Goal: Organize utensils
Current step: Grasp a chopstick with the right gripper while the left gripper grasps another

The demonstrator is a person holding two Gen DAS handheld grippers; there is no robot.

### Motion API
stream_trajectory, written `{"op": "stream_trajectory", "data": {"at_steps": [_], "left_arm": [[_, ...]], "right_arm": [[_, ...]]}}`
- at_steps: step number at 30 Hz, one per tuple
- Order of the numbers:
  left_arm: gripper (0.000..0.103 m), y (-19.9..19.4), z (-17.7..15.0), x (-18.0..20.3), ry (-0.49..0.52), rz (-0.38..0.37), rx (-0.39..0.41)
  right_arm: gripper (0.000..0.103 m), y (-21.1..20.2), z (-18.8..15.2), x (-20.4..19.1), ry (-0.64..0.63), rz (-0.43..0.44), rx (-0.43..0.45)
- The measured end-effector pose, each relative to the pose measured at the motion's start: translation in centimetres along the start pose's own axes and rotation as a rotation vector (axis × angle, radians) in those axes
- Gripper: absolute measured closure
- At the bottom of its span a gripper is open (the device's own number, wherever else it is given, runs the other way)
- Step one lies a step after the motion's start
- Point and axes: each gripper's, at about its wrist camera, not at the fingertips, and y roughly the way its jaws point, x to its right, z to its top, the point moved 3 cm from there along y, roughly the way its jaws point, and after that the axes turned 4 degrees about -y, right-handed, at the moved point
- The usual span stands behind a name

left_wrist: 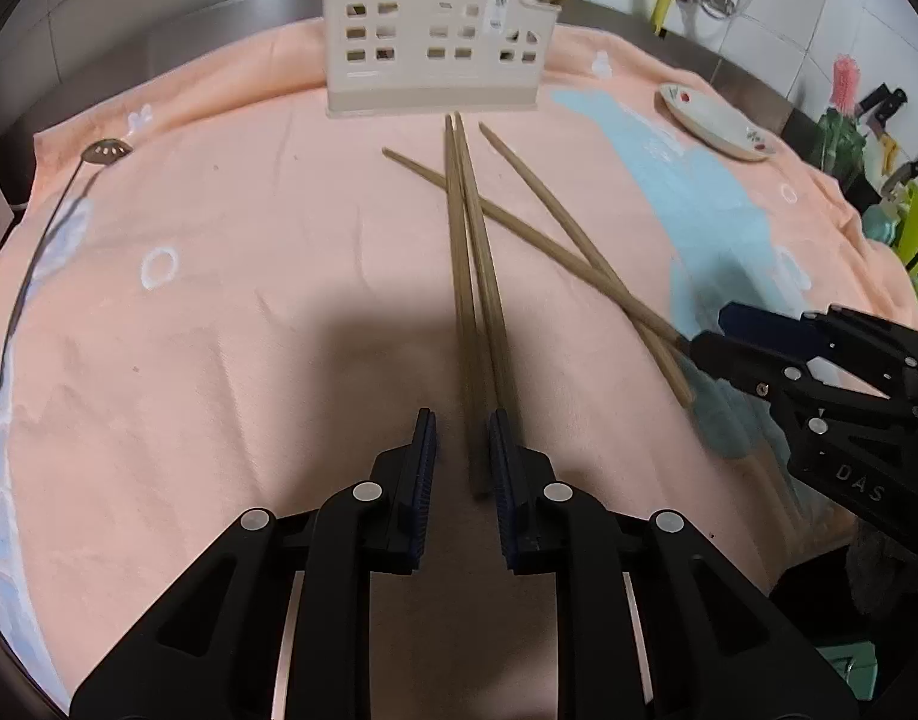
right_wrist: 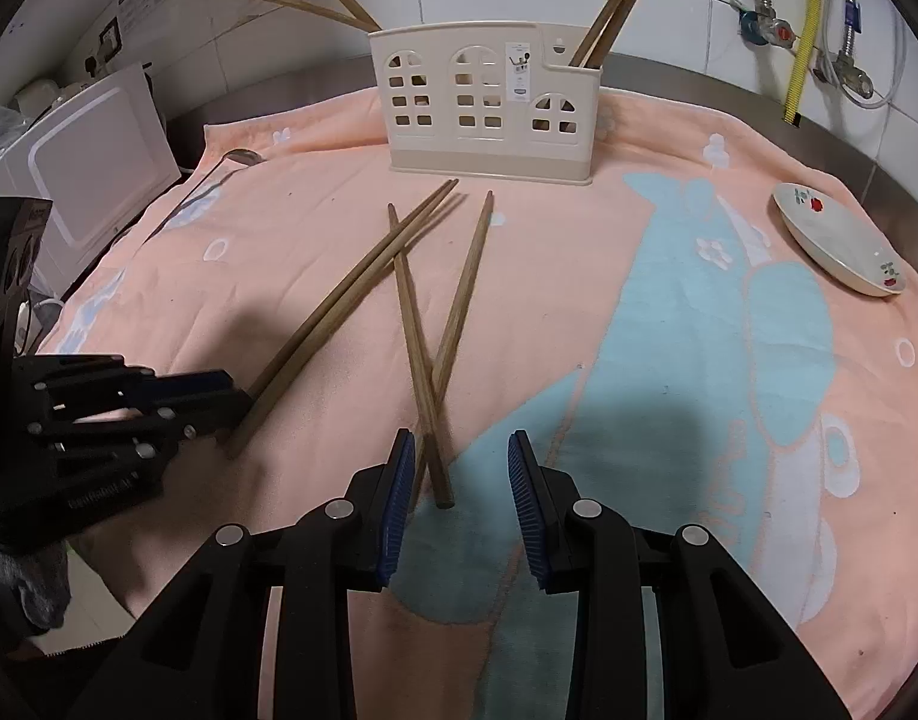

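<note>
4 chopsticks (left_wrist: 477, 276) (2 crossed) on towel (left_wrist: 249, 300)

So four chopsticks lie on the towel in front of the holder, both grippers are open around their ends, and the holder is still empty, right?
Not quite: the holder is not empty. The right wrist view shows chopsticks already standing in it. The rest holds: four chopsticks lie on the towel, and the left gripper and the right gripper are open around their ends.

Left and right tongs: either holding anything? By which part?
Nothing held. The left tongs are open around the near ends of the parallel chopstick pair; the right tongs are open around the near ends of the crossed pair.
</note>
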Motion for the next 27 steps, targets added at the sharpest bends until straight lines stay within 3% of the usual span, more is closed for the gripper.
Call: {"op": "stream_trajectory", "data": {"at_steps": [6,21,27], "left_arm": [[0.096,0.2,0.4,-0.2,-0.016,0.041,0.027],[0.096,0.2,0.3,0.0,0.001,0.045,0.032],[0.096,0.2,0.2,0.0,0.007,0.042,0.031]], "right_arm": [[0.072,0.3,-0.1,0.0,0.002,0.008,-0.009],[0.09,1.1,-0.1,-0.7,0.005,0.031,-0.016],[0.091,1.1,-0.2,-0.6,0.008,0.036,-0.019]]}}
